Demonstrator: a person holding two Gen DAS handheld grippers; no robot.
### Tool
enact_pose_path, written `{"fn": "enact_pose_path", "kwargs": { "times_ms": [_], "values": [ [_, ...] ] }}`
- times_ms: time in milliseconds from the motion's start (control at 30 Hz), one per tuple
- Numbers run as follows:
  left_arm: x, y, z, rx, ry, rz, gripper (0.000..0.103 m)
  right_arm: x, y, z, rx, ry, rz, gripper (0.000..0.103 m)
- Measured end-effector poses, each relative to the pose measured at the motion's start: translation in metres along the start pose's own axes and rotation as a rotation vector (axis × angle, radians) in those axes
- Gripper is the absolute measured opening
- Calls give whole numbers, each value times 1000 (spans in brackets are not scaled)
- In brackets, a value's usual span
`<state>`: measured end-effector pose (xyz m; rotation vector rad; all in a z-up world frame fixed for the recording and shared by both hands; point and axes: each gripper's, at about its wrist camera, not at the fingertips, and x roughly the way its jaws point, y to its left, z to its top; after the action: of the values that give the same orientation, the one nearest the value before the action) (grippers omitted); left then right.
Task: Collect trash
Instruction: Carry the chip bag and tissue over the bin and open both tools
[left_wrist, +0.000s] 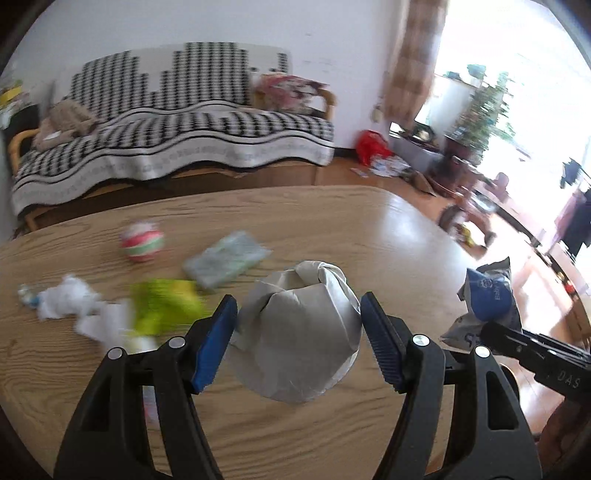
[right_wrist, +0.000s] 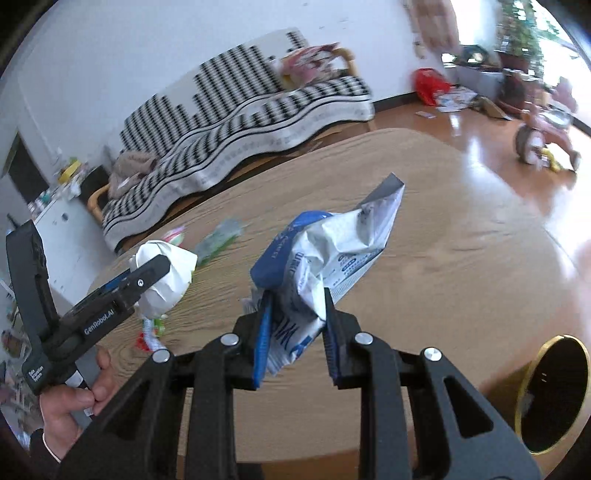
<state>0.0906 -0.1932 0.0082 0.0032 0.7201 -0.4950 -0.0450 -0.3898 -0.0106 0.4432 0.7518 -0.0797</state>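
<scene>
My left gripper (left_wrist: 298, 312) is shut on a crumpled grey-white paper ball (left_wrist: 301, 334) and holds it above the wooden table (left_wrist: 258, 210). The ball also shows in the right wrist view (right_wrist: 166, 280). My right gripper (right_wrist: 295, 314) is shut on a blue and white plastic bag (right_wrist: 325, 254) and holds it over the table (right_wrist: 461, 258); the bag shows at the right of the left wrist view (left_wrist: 487, 299). On the table lie white tissue (left_wrist: 70, 299), a yellow-green wrapper (left_wrist: 162, 306), a pale green packet (left_wrist: 227, 258) and a red, white and green ball (left_wrist: 142, 242).
A black bin with a gold rim (right_wrist: 554, 395) stands by the table's near right edge. A sofa with a black-and-white cover (left_wrist: 166, 125) is behind the table. A red bag (left_wrist: 371, 146) and a pink tricycle (right_wrist: 543, 129) are on the wood floor.
</scene>
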Motion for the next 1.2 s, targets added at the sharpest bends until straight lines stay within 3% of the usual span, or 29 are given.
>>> {"fn": "enact_pose_path", "kwargs": {
  "times_ms": [333, 600, 933, 1200],
  "values": [
    [38, -168, -27, 144, 53, -226, 67, -88, -153, -20, 158, -85, -228, 25],
    [66, -293, -77, 279, 133, -403, 67, -143, -260, -56, 327, -104, -375, 25],
    [96, -382, -148, 393, 274, -524, 67, -161, -343, -106, 482, 7, -488, 25],
    [103, -411, -176, 428, 320, -558, 67, -170, -368, -125, 523, 31, -505, 25]
  ]
}}
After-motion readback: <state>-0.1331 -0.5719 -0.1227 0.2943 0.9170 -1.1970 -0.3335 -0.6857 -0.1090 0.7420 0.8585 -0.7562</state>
